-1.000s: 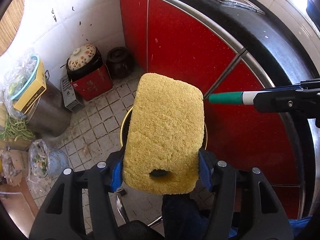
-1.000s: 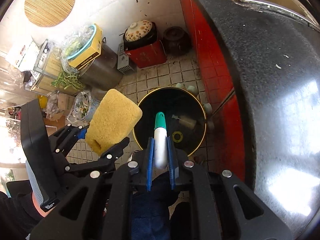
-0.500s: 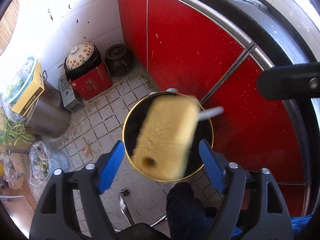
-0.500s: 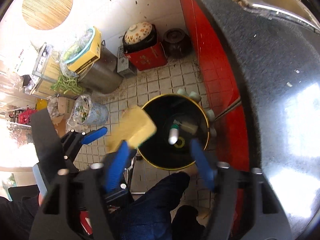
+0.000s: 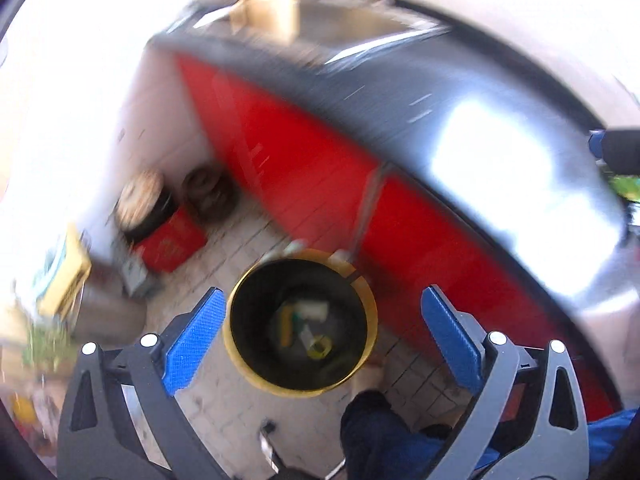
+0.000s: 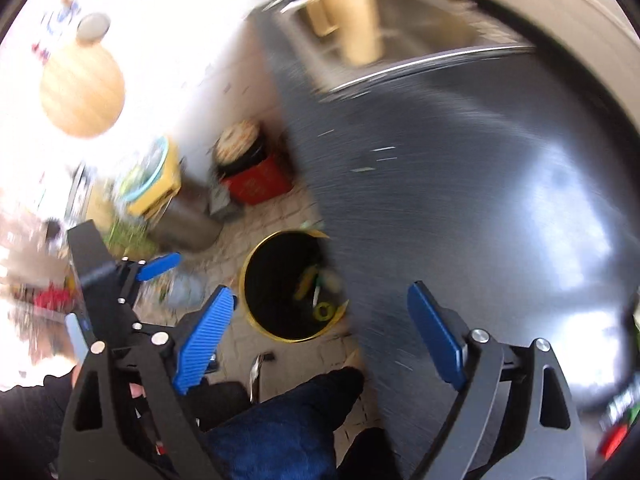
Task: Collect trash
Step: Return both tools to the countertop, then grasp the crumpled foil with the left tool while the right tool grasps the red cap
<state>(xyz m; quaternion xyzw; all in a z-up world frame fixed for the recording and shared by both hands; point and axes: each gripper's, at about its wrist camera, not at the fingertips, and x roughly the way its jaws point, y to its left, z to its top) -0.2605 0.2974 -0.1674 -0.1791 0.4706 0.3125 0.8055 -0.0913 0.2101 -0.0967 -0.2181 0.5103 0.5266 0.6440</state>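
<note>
A black trash bin with a yellow rim [image 5: 236, 344] stands on the tiled floor beside the red cabinet. Blurred trash lies in its bottom [image 5: 304, 326], with yellow and white pieces. My left gripper [image 5: 320, 332] is open and empty, high above the bin. My right gripper [image 6: 320, 334] is open and empty too, above the edge of the dark counter [image 6: 460, 200], with the bin [image 6: 256, 280] below to its left. The left gripper [image 6: 158, 266] shows at the left of the right wrist view. Both views are motion-blurred.
Red cabinet doors [image 5: 320, 184] run under the counter. A steel sink [image 6: 400, 32] with a tan object [image 6: 356, 20] sits at the counter's far end. A red box with a patterned pot [image 5: 160, 224], a metal pot and bags crowd the floor at left.
Both grippers opened. The yellow sponge and the green-tipped marker dropped into the bin. Both grippers have since risen and swung toward the counter.
</note>
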